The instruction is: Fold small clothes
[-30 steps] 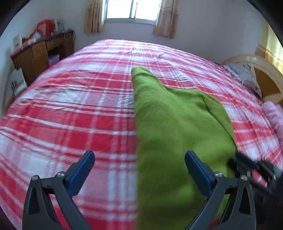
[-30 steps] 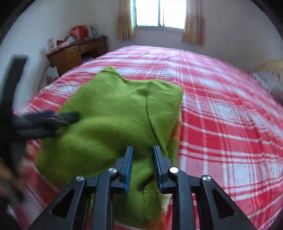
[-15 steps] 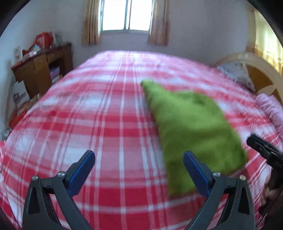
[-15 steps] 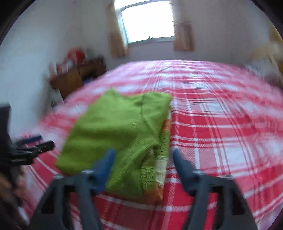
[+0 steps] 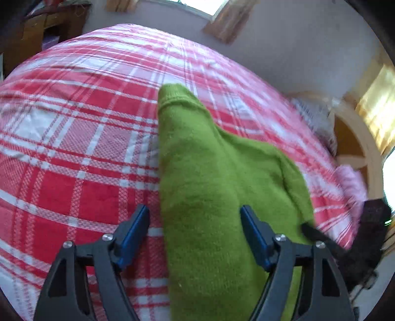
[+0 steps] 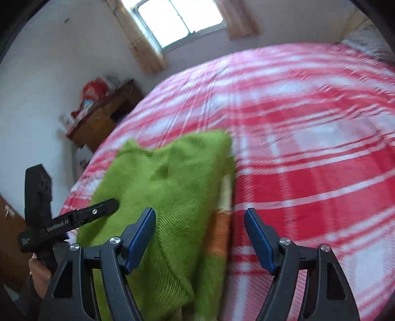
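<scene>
A folded green knit sweater (image 5: 209,185) lies on the red and white plaid bedspread (image 5: 74,148). In the right wrist view the sweater (image 6: 167,177) shows an orange and cream striped edge on its right side. My left gripper (image 5: 195,232) is open, its jaws straddling the sweater's near left edge. My right gripper (image 6: 200,234) is open over the sweater's near right edge. Neither holds anything. The left gripper also shows in the right wrist view (image 6: 74,219), and the right gripper shows dark and blurred at the right of the left wrist view (image 5: 345,242).
A wooden desk (image 6: 103,118) with red bags stands by the wall left of the bed. A window (image 6: 180,19) with curtains is at the far wall. A wooden headboard (image 5: 355,138) and pink cloth (image 5: 350,177) lie at the bed's right.
My right gripper opened and let go of the sweater. Both grippers pulled back, then came in low again over the sweater's near edge.
</scene>
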### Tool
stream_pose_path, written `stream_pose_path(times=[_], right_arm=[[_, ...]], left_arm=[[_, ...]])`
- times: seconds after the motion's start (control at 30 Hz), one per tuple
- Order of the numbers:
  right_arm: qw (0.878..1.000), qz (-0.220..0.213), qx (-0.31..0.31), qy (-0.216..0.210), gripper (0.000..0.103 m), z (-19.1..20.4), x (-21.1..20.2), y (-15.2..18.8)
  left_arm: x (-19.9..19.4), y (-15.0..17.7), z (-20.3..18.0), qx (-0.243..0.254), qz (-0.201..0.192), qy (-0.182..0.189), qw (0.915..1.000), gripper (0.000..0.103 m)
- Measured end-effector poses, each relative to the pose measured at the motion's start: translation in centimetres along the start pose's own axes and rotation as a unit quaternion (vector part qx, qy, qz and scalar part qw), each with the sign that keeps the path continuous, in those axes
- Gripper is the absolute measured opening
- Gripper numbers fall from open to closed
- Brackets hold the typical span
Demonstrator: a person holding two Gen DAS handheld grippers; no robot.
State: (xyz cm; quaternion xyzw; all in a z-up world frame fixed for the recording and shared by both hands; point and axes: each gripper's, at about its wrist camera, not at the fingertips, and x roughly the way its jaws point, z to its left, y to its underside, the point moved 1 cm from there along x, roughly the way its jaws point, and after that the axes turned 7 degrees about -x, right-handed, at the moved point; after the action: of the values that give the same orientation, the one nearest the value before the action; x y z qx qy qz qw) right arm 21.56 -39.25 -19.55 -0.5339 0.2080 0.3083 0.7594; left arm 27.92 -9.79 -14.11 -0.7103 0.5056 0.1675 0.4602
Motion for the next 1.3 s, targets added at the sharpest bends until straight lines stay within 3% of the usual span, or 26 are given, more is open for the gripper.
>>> stream_pose_path(times=[0.1,0.17,0.4,0.47,0.5,0.57,0.7,0.8,1.03,1.3], right_arm=[[1.0,0.014,-0.016,-0.014,0.072,0.3,1.1,0.4],[0.998,0.031,-0.036,-0.049,0.061,1.0,0.9,0.7],[0.996,0.035,-0.007,-0.08,0.061,-0.1,2.6,0.4],[0.997,0.038,-0.013,-0.07,0.061,0.4,2.6,0.5],[0.997,0.039,-0.014,-0.066,0.059,0.5,2.6,0.5],[0.997,0.038,0.0,-0.066,0.053,0.6,2.4,0.7],[0.997,0.029,0.018,-0.068,0.042,0.7,1.4,1.5],[0.998,0.031,0.021,-0.059,0.038,1.3,0.6,1.6],[0.996,0.037,0.046,-0.066,0.036,3.0,-2.5,3.5],[0.991,0.054,0.073,-0.1,0.036,4.5,-5.9,9.0]], left_arm=[[-0.4,0.7,-0.2,0.039,0.004,0.007,0.9992,0.077],[-0.5,1.0,0.0,0.039,0.004,0.019,0.999,0.076],[0.4,0.4,-0.9,0.057,0.004,0.004,0.9983,0.075],[0.3,0.4,-0.8,0.058,0.005,0.013,0.9982,0.064],[0.3,0.5,-0.7,0.054,0.007,0.036,0.9979,0.051],[0.3,0.6,-0.5,0.036,0.007,0.043,0.9984,0.049],[-0.2,1.0,-1.3,0.038,0.008,0.019,0.9991,0.045],[-1.1,1.7,-2.6,0.063,0.008,-0.019,0.9978,0.041],[-3.3,4.1,-2.3,0.065,0.033,-0.039,0.9966,0.04],[-7.3,9.1,-2.7,0.081,0.045,-0.078,0.9926,0.04]])
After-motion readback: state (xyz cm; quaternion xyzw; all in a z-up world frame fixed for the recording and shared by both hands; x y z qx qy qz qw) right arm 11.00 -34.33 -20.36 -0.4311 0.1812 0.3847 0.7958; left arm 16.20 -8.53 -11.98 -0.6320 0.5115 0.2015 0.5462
